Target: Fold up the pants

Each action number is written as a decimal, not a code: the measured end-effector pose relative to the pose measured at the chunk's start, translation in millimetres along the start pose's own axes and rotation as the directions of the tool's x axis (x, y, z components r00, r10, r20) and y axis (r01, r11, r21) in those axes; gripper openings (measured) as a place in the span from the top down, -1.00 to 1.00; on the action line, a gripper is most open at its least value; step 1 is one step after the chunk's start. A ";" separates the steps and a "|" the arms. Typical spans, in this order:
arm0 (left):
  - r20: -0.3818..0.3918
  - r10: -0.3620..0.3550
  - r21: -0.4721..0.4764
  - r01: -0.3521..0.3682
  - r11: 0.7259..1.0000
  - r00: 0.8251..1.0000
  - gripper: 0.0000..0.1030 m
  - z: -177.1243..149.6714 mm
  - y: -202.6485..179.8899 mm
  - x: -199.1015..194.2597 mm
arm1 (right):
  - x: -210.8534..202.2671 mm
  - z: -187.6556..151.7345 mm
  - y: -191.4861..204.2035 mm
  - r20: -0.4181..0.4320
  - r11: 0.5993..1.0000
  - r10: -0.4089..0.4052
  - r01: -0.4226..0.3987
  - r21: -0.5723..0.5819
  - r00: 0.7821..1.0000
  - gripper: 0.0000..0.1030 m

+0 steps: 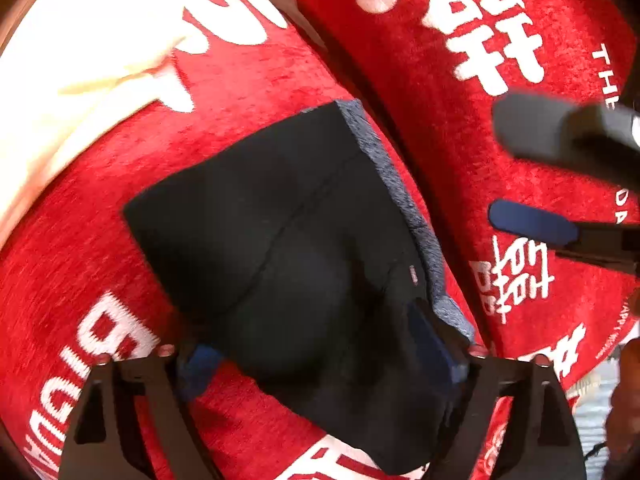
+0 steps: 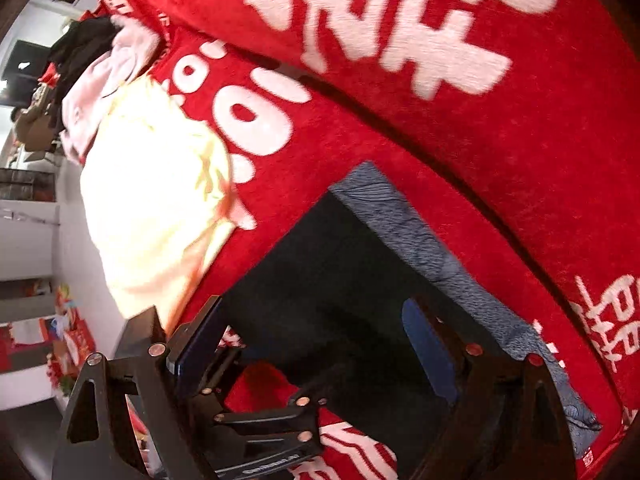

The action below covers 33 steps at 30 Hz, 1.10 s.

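Pants (image 1: 288, 240) lie folded — left gripper (image 1: 320, 356) and right gripper (image 2: 320, 340) both spread, unclenched.

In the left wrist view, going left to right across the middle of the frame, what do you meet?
Cream garment → red cover → folded black pants → the pants' grey waistband edge → more red cover → right claw, open.
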<state>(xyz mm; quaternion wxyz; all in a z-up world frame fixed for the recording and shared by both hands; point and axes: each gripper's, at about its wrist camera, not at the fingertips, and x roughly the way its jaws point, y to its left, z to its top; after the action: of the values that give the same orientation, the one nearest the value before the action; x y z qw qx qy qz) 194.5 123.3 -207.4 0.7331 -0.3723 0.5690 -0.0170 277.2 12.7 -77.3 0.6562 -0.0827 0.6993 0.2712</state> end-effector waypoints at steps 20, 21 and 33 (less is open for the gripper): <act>0.338 0.447 0.552 -0.559 0.618 0.828 0.09 -63.9 -90.1 20.7 | 12.8 14.9 -3.3 -0.215 0.999 0.028 -0.036 -0.037 0.976 -0.77; 0.351 0.455 0.566 -0.573 0.593 0.818 0.09 -66.8 -92.4 22.7 | 18.9 19.3 5.6 -0.243 0.997 0.015 -0.032 -0.064 0.970 -0.77; 0.382 0.484 0.616 -0.608 0.502 0.787 0.09 -79.8 -107.9 29.3 | 84.3 25.1 53.6 -0.472 0.971 -0.131 0.017 -0.238 0.872 0.66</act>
<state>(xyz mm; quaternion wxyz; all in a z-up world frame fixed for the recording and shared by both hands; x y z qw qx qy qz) 180.2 -9.8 -176.5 0.8270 0.1405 0.5436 0.0274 263.3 90.2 -143.8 0.4562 -0.2489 0.8021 0.2944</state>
